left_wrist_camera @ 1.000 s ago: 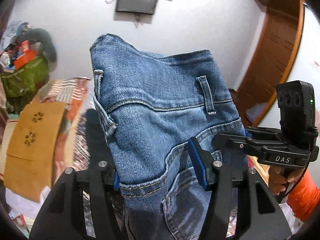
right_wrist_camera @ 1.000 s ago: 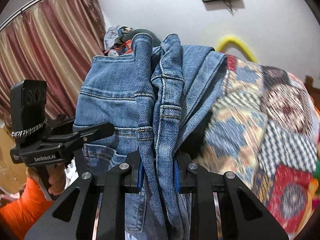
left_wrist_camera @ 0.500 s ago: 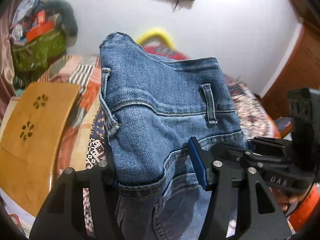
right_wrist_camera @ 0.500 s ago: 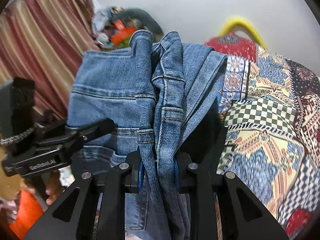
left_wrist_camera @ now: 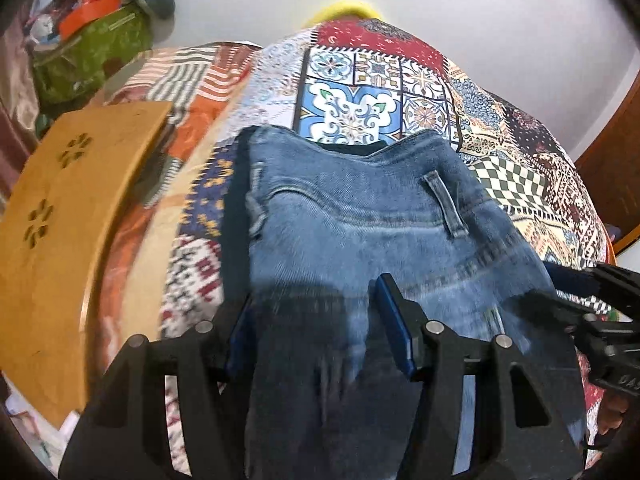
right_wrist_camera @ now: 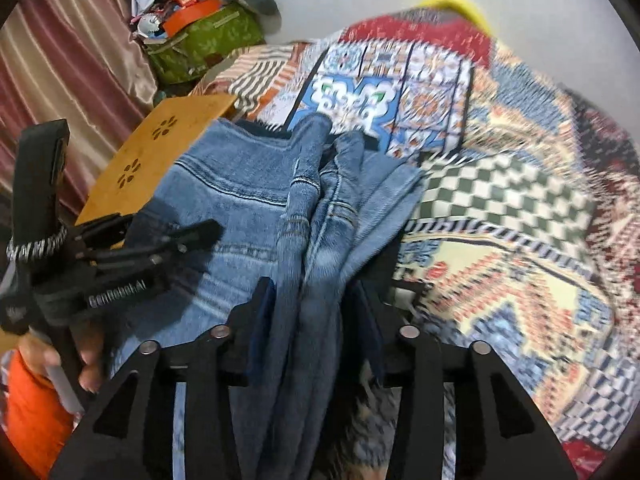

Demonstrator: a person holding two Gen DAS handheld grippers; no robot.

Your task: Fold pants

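Left gripper [left_wrist_camera: 320, 320] clamps the jeans' [left_wrist_camera: 360, 216] waistband over the patchwork bedspread [left_wrist_camera: 400, 80]; right gripper [right_wrist_camera: 316, 320] has just been opening, denim seemingly loose between its jaws.

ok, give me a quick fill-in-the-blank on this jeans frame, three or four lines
1. The jeans are made of blue ____.
2. The jeans lie over a patterned ____ on the bed.
3. The wooden board left of the jeans has flower-shaped ____.
4. The person holding the left gripper wears an ____ sleeve.

Missing words: denim; quilt; cutouts; orange
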